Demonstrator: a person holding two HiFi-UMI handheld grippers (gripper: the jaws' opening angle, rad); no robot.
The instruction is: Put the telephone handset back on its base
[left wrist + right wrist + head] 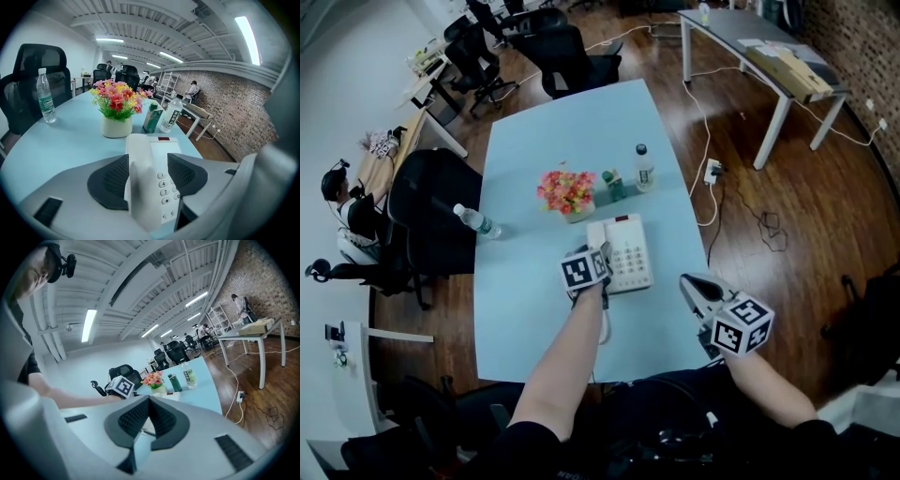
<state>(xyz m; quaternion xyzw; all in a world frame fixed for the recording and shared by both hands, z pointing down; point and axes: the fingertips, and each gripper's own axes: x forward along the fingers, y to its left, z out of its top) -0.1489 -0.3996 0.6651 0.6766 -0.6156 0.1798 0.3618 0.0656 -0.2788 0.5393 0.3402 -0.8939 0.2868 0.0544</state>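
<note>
Head view: handset lies along left side of base, mid tabletop. Left tool is over its near end, right tool well apart. Left gripper view: jaws spread wide, handset between, pads look clear. Right gripper view: jaws together, empty. Next: draw left tool straight back w/o nudging handset; check it sits flush.

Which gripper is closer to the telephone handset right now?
Left. The left gripper is at the handset, with its open jaws on either side of it; the right gripper hangs apart, off to its right, shut and empty.
</note>
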